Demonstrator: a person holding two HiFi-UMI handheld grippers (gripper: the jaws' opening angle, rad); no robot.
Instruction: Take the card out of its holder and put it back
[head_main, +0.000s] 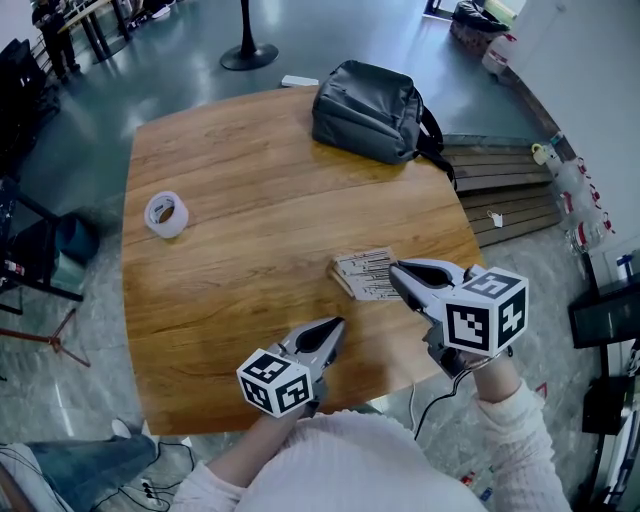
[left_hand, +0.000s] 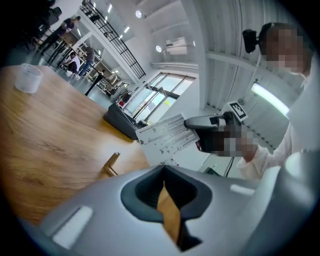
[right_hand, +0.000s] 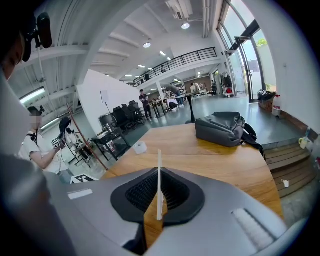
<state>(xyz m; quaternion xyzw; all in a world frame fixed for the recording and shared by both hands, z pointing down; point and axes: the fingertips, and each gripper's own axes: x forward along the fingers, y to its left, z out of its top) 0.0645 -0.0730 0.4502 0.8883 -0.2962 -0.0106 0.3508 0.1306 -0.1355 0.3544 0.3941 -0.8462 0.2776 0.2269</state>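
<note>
The card (head_main: 365, 272) was out of the holder (left_hand: 110, 164), pinched by one edge in your right gripper (head_main: 395, 270) above the table (head_main: 250, 200). Your left gripper (head_main: 336, 324) was pressed together, empty. Return step judged due: align the card's edge with the holder's slot.

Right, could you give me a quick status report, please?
Left gripper shut, empty. Right gripper shut on card, clear of holder. Nothing in the way.

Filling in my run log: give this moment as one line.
right tool: shut on card | card: out of wooden holder | left tool: shut, empty | wooden holder: on table
</note>
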